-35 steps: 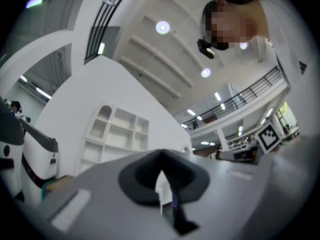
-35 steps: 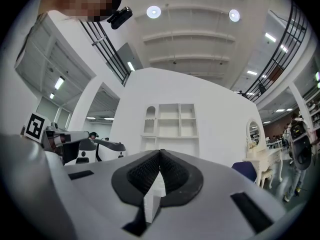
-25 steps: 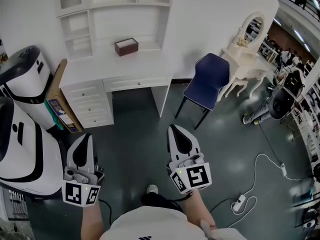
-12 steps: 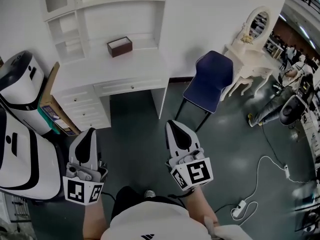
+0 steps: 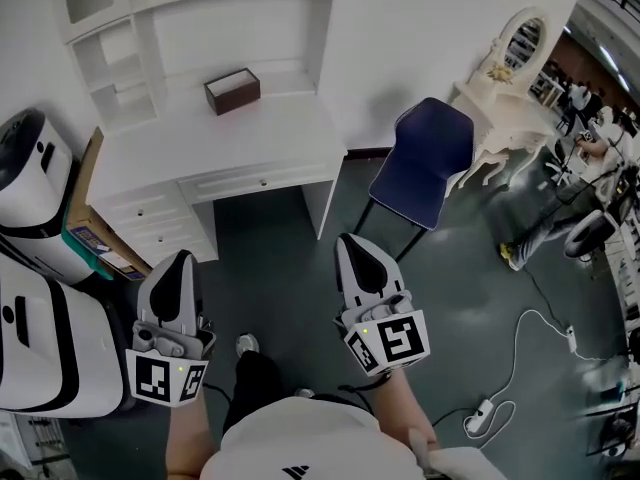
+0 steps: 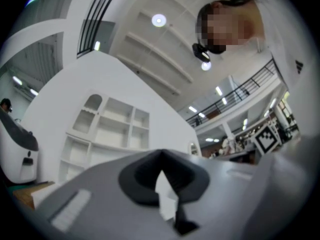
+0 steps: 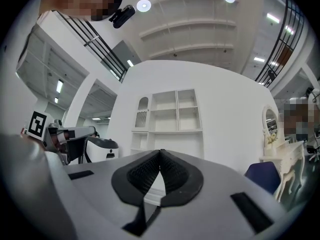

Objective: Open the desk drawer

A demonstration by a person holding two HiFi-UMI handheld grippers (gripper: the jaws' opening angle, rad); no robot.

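**Right gripper**: fingers are together, their ribbed pads meeting at the tips with nothing between them. The narrow slit below the tips shows a sliver of white furniture, too small to identify.

**Left gripper**: fingers are likewise together and empty. This view is blurred, and the slit shows only white.

**Both gripper views:** the grey gripper body fills the lower half and hides the drawers. Only the shelf unit rises above it.

**Head view:**
- The two grippers are held side by side over the dark floor, marker cubes toward the person. The forearms are cut off by the lower edge.
- Ahead, well apart from either gripper, stands the white surface.
- The wide drawer under its front edge is shut, as is the drawer stack to its left.
- A brown box sits toward the back of the surface.
- To the right are a blue chair and a dressing table with an oval mirror.
- To the left, white machine housings are cut off by the frame edge. A cardboard box is partly hidden between them and the drawer stack.
- A power strip and its cable lie on the floor at lower right.
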